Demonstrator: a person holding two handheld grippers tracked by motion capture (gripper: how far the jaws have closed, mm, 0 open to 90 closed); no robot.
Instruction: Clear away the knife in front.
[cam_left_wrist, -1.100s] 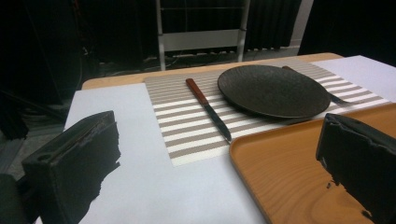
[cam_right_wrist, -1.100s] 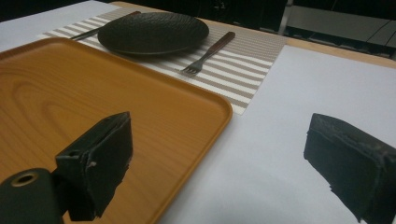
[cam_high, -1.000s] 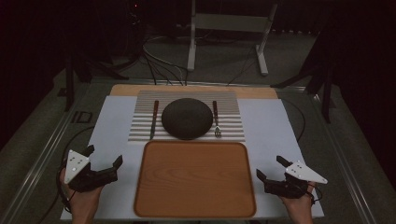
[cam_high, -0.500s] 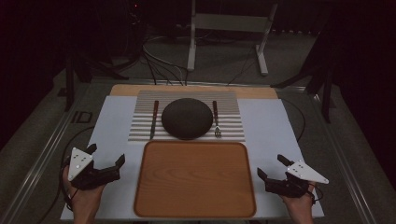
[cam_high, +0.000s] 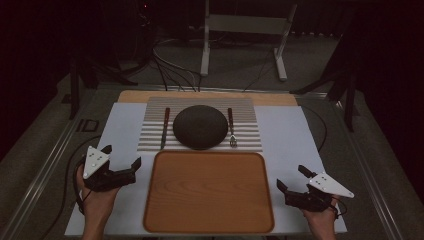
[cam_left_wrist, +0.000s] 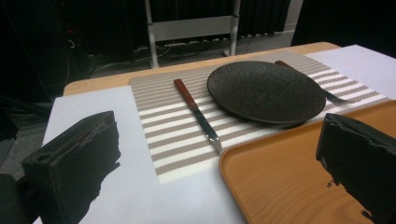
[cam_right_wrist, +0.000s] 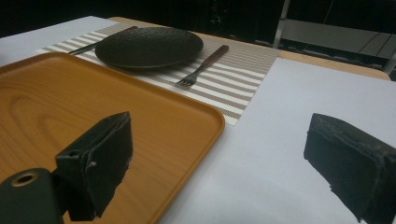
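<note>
We see a bare wooden tray (cam_high: 208, 192), both claws (cam_high: 121, 164) (cam_high: 290, 180) wide open; the left gripper view shows the knife's (cam_left_wrist: 197, 113) steel blade

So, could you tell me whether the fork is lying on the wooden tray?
No, the fork lies on the striped placemat beside the dark plate, off the wooden tray.

2 black grippers, left gripper (cam_high: 121, 161), right gripper (cam_high: 291, 178): grey three-cornered top plates, trailing black cables.
</note>
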